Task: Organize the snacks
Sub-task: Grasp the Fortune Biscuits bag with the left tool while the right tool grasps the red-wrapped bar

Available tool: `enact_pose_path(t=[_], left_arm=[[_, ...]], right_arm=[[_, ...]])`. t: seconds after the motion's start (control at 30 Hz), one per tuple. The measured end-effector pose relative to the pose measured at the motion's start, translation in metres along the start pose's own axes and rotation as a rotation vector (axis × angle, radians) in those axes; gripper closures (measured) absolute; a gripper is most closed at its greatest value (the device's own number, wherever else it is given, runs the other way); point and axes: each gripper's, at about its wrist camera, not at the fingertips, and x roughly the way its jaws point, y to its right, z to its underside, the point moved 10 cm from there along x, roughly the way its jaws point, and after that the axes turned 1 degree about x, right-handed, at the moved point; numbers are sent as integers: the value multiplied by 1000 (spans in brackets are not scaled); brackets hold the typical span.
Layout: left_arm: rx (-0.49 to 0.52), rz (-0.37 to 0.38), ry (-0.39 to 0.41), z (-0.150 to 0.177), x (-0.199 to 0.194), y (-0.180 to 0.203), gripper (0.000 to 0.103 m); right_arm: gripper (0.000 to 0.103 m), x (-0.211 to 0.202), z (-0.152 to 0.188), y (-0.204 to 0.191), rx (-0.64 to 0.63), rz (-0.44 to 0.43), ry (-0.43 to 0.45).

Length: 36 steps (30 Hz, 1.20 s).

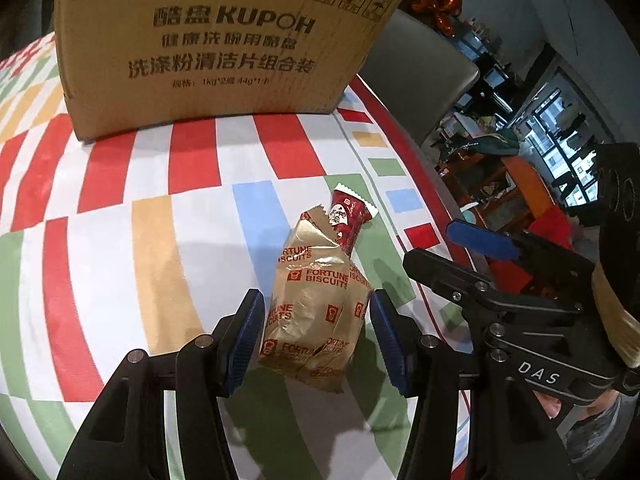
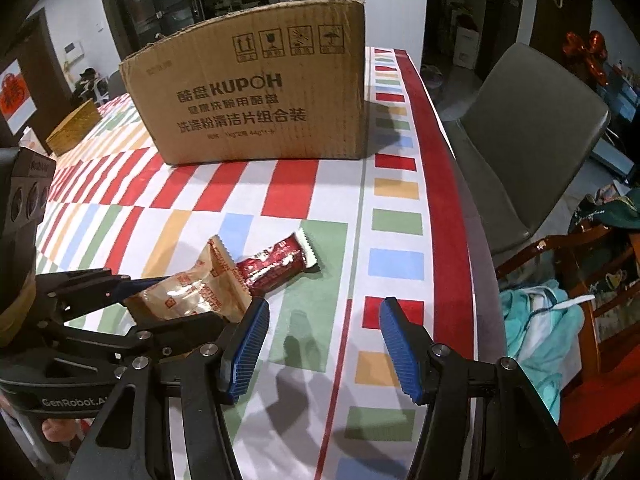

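A gold Fortune Biscuits packet (image 1: 314, 304) lies on the checked tablecloth (image 1: 120, 240), with a dark red snack bar (image 1: 347, 220) just beyond it, touching its far end. My left gripper (image 1: 316, 336) is open, its blue pads on either side of the gold packet, close to it. In the right wrist view the gold packet (image 2: 192, 292) sits between the left gripper's fingers (image 2: 100, 284) and the red bar (image 2: 276, 266) lies to its right. My right gripper (image 2: 324, 346) is open and empty above the cloth, right of the snacks.
A large KUPOH cardboard box (image 2: 256, 100) stands on the table behind the snacks. A grey chair (image 2: 532, 140) stands beyond the table's right edge (image 2: 472, 240). A wooden chair with clothes (image 2: 560, 320) is nearer. A small gold box (image 2: 74, 126) lies at far left.
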Motion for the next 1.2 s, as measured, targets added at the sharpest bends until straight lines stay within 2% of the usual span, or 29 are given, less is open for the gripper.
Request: enact_pose_path(t=[0.17,0.37,0.5,0.6,0.83,1.0,1.07,1.13,1.2], left_arm=[[-1,13,10,1,0,2,66],[9,-29,51,-1,-15,-1,66],[16,-127,94,-5,-31,-13,66],[14,-171,121,-10,-40,-22,66],[-8,-208,151,-20,-45,-38,66],[-26,-229,165,-25,-45,-46,66],[-27,-238,167,-27,-45,-48,66],[-27,-248,170,-28,-47,-49,66],[-33,-248,174,-30,-48,-51,66]], right_arm=[[44,4,3,1,11,-7,-17],[44,3,3,-7,6,-27,-19],[44,5,0,-12,9,-42,-17],[44,9,-4,-17,25,-67,-24],[47,29,-12,-33,82,-147,-53],[52,46,-21,-38,118,-148,-76],[58,52,-24,-40,128,-150,-80],[60,57,-28,-42,129,-146,-80],[67,60,-31,-44,110,-118,-75]])
